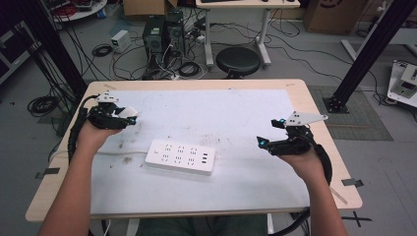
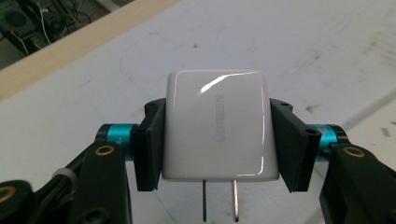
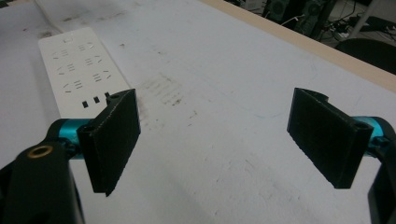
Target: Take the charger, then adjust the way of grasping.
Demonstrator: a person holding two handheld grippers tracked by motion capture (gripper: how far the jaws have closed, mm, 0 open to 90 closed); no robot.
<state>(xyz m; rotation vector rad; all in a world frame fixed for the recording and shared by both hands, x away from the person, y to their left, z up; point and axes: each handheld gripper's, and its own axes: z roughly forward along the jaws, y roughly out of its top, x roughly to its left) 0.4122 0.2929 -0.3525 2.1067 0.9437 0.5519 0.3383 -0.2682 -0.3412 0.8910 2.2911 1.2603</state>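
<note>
- High view: the left gripper [image 1: 129, 118] is clamping a white charger [image 1: 127, 114], well apart from the power strip [image 1: 181, 156] lying mid-table.
- Left gripper view: its prongs [image 2: 219, 199] are pointing back toward the camera; plugging in could misalign.
- Right gripper view: the right gripper [image 3: 217, 140] is gaping wide, holding nothing.

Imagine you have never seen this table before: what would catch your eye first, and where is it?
First, the white charger clamped between the left gripper jaws, its two prongs pointing back toward the camera, at the table's left. Next, the white power strip lying flat mid-table on the white sheet. The right gripper hangs wide open at the right, holding nothing.
</note>
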